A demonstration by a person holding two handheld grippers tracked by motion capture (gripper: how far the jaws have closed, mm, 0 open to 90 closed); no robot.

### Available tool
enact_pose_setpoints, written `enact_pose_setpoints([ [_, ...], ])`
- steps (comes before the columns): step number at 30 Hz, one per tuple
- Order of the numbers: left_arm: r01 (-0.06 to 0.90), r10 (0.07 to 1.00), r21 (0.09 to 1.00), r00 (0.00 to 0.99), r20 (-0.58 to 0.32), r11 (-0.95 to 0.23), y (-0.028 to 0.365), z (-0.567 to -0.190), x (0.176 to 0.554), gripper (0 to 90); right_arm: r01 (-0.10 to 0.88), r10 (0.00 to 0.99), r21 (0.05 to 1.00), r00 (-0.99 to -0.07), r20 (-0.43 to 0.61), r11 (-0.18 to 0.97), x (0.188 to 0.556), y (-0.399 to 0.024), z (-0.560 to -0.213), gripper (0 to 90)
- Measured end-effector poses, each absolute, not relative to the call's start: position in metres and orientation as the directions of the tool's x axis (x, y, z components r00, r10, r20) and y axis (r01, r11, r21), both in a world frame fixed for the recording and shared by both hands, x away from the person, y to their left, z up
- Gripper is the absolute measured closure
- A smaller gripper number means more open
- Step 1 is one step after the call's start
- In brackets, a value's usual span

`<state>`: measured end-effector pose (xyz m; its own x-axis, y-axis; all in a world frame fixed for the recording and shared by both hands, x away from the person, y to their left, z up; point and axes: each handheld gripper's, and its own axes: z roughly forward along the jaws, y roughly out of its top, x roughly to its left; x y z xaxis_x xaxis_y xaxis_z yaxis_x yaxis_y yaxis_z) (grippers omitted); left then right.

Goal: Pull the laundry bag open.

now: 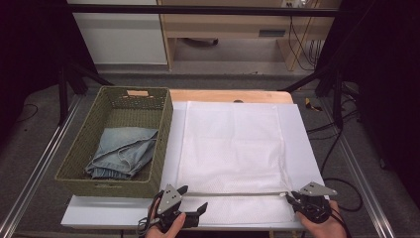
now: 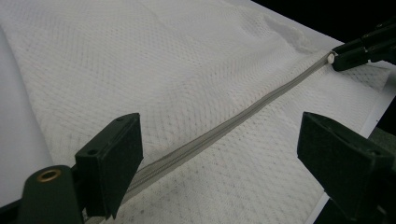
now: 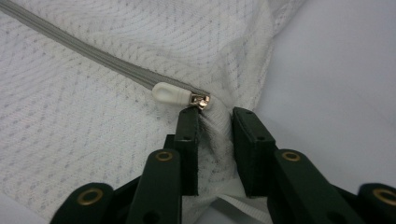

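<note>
White table (image 1: pixel 124 214) under mesh laundry bag (image 1: pixel 230 148), wicker basket (image 1: pixel 106 186) holding jeans (image 1: pixel 124 151), grey floor, left gripper (image 1: pixel 190 202) spread wide, right gripper (image 3: pixel 215 119) pinching bag fabric beside zipper pull (image 3: pixel 170 94).

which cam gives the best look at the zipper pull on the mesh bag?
Right gripper view: the zipper pull sits close up, its white tab and metal slider sharp, just above the right tongs. The left gripper view shows it as a small white dot at the zipper's far end. In the high view it is too small to make out.
</note>
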<state>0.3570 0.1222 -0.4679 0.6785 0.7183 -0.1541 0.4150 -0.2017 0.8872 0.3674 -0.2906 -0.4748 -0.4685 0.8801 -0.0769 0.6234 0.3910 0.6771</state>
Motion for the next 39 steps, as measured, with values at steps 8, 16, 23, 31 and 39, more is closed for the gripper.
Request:
enact_pose_setpoints([
  [8,0.412,0.715,0.89,0.68,-0.16,-0.193,0.123,-0.467,0.358,14.6,0.568,0.872,0.723,-0.479,-0.098,0.393,0.366,-0.289,-0.467,85.1],
  [16,0.403,0.711,0.899,0.682,-0.17,-0.171,0.119,-0.465,0.361,12.4,0.463,0.857,0.787,-0.49,-0.156,0.408,0.364,-0.287,-0.459,85.2],
  [23,0.386,0.689,0.905,0.705,-0.165,-0.179,0.099,-0.456,0.371,9.3,0.405,0.84,0.811,-0.511,-0.182,0.422,0.363,-0.282,-0.457,85.2],
  [31,0.33,0.646,0.92,0.753,-0.124,-0.209,0.058,-0.444,0.393,8.9,0.345,0.824,0.831,-0.525,-0.214,0.436,0.362,-0.28,-0.456,85.1],
  [39,0.308,0.58,0.933,0.801,-0.149,-0.185,0.011,-0.439,0.404,13.5,0.329,0.815,0.838,-0.539,-0.212,0.435,0.363,-0.281,-0.457,85.2],
])
